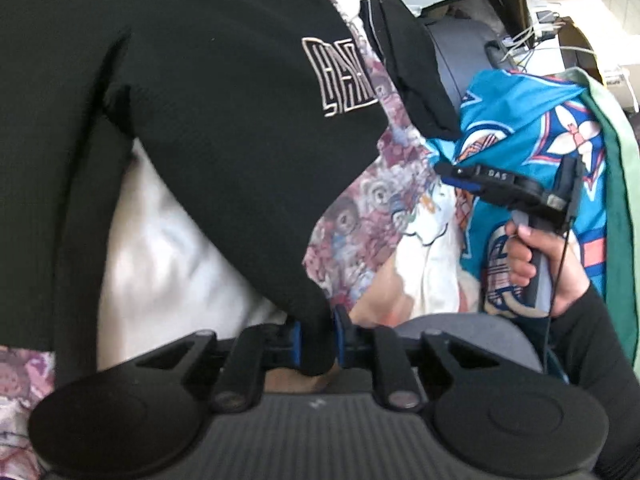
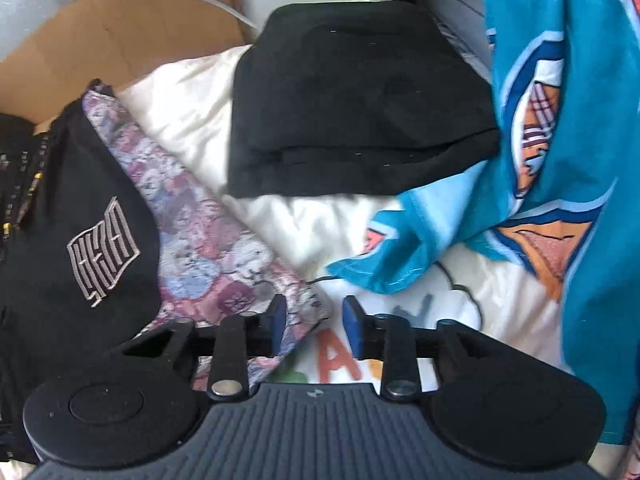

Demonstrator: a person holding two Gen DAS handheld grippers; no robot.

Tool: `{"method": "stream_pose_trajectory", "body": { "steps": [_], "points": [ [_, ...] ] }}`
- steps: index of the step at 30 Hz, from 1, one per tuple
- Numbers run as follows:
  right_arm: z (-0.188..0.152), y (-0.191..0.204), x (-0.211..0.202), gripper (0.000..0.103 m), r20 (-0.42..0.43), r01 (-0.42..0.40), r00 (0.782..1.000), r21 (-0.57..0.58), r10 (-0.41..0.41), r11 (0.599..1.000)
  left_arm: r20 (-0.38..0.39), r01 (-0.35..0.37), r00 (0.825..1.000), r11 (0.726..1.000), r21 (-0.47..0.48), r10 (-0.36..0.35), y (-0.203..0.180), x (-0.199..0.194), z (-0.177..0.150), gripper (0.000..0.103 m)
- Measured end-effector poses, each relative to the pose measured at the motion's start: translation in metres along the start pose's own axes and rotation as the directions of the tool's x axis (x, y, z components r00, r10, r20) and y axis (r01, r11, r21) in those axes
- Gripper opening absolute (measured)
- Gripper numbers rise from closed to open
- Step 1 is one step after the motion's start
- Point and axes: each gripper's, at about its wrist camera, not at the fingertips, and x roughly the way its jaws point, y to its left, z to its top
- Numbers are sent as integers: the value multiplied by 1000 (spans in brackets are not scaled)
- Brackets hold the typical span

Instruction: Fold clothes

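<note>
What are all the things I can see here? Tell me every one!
Black ribbed top with outlined logo: one, black, lifted at left, pinched by left gripper.
Folded black cloth: one, black, lying at the back on white bedding.
Turquoise patterned cloth: one, turquoise with orange and white, right side.
Floral patterned fabric: one, pink-purple, under the black top.
White bedding: one, white, beneath everything.
Cardboard box: one, brown, back left.
Left gripper: shut on the top.
Right gripper: open, over the bedding.
Hand: one, holding the right gripper's handle.

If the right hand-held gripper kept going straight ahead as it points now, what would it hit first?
Probably the white bedding just past the open right hand-held gripper; beyond it lies the folded black garment. Depth is hard to judge here.
</note>
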Motion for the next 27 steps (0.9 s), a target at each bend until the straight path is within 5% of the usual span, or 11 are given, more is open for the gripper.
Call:
{"method": "stream_pose_trajectory", "body": {
  "steps": [4, 13, 15, 19, 27],
  "points": [
    [2, -7, 12, 37, 0, -7, 1000, 55, 7, 998, 45, -10, 999, 999, 52, 7, -7, -5, 5, 4],
    [-2, -4, 38, 37, -48, -80, 995, 113, 86, 990, 46, -97, 995, 991, 96, 93, 2, -20, 14, 2],
    [-4, -2, 40, 34, -55, -75, 995, 106, 81, 992, 40, -86, 996, 993, 81, 83, 4, -17, 13, 2],
    [-5, 0, 36, 4, -52, -62, 996, 87, 66, 994, 1, -37, 999, 996, 84, 37, -4, -11, 13, 2],
    [17, 8, -7, 4, 3, -15, 1000, 17, 15, 1000, 20, 80, 996, 988, 128, -84, -24, -11, 15, 2]
  ]
}}
